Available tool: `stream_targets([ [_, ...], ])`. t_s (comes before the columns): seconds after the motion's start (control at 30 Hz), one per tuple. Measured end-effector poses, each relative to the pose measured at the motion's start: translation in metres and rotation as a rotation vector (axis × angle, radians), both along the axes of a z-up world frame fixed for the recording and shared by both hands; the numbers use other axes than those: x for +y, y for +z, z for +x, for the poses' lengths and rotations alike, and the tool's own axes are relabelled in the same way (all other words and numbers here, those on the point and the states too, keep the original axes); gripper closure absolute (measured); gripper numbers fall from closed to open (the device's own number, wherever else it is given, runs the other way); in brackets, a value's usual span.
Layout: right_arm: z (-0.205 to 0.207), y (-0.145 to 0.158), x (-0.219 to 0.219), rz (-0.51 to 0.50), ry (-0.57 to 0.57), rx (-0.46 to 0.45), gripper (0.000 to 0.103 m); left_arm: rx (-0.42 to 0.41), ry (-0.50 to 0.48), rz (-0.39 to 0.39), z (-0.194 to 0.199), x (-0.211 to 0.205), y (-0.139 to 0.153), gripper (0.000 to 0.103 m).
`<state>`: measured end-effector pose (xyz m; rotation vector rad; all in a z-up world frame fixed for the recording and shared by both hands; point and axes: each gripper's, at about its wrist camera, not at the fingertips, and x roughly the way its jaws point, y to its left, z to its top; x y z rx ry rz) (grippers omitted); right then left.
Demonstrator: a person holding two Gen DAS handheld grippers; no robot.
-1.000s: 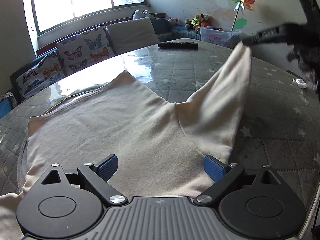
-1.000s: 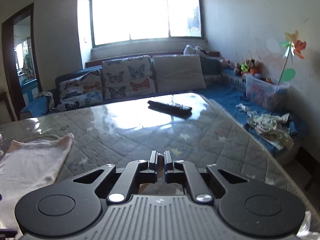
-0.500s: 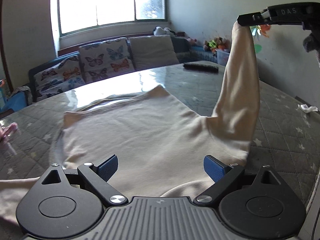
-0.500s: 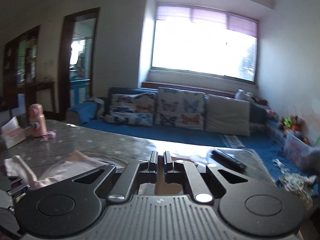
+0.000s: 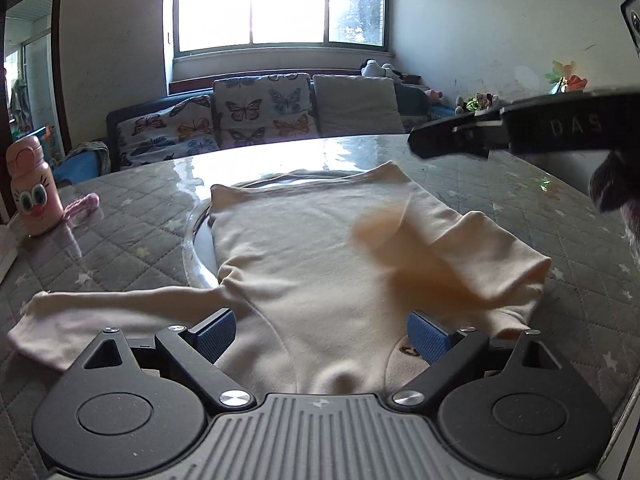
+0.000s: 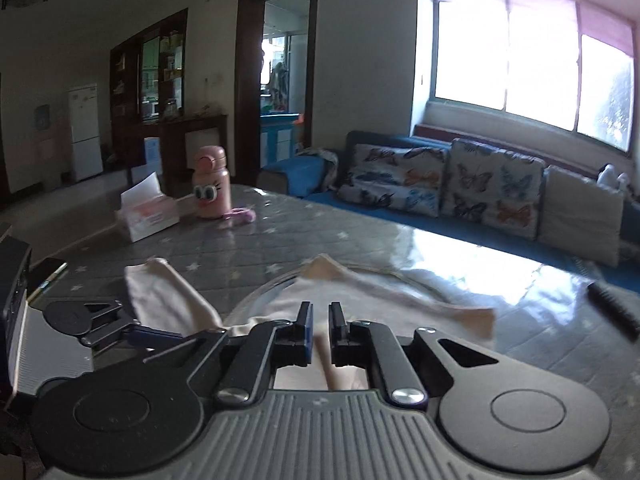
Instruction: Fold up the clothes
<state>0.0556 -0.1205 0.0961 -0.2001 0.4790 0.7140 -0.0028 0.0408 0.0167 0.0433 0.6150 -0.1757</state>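
A cream long-sleeved top lies spread on a round table covered with a grey quilted cloth printed with small stars. Its hem end points toward the window; its neck end lies under the left gripper. One sleeve stretches flat out to the left. The other sleeve is folded inward over the body, and its end is blurred. A small brown mark shows on the cloth beside the blue pad on the right, too small to read.

The left gripper hangs low over the neck end with its jaws spread wide, the blue pads on either side of the cloth and gripping nothing. The right gripper is above the top's right side; its jaws stand a narrow gap apart. A strip of cream cloth shows in that gap, but whether the pads touch it I cannot tell. In the left wrist view its black finger carries the letters "DAS".

On the far left of the table stand a pink bottle with a cartoon face and a tissue box. A dark remote lies near the table's right edge. Behind is a blue sofa with butterfly cushions under a bright window.
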Motion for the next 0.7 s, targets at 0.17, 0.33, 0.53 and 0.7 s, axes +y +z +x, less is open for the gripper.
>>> stream_targets([
  [0.17, -0.005, -0.005, -0.014, -0.012, 0.015, 0.025, 0.082, 0.000, 0.002, -0.004, 0.001, 0.001, 0.000, 0.013],
  [0.33, 0.004, -0.021, -0.053, -0.064, -0.062, 0.077, 0.078, 0.012, -0.028, -0.003, 0.010, -0.008, -0.002, 0.025],
  [0.53, 0.015, -0.058, -0.091, -0.120, -0.160, 0.170, 0.070, 0.064, -0.081, 0.013, 0.023, -0.025, -0.013, 0.049],
  [0.7, 0.013, -0.067, -0.104, -0.115, -0.178, 0.188, 0.060, 0.083, -0.093, 0.008, 0.028, -0.029, -0.017, 0.091],
])
